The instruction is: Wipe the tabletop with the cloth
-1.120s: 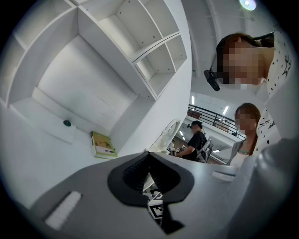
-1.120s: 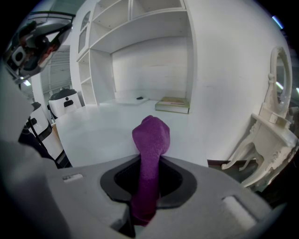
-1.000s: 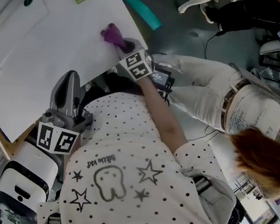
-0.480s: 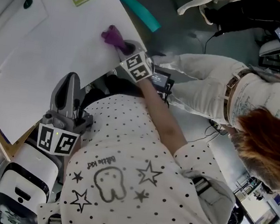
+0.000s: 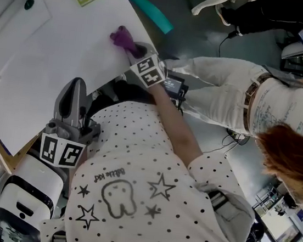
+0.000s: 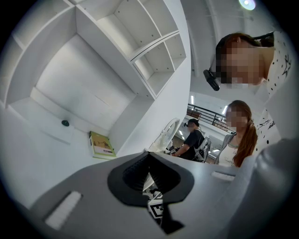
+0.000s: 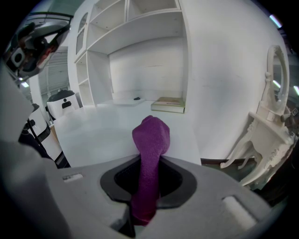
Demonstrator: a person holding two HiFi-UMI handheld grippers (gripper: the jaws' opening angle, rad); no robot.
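R gripper [image 5: 140, 50], cloth [image 5: 122, 38] barely shifted on tabletop [image 5: 59, 61]; L gripper [image 5: 77, 88] seemingly unmoved.

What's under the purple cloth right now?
Only the bare white tabletop shows around the cloth, which the right tool grips. The patch beneath its bunched tip is covered, so contact there can't be seen.

The purple cloth [image 7: 150, 135] is a soft, fuzzy fabric with a napped, matt surface, while the white bench [image 5: 59, 61] looks smooth, hard and matt.
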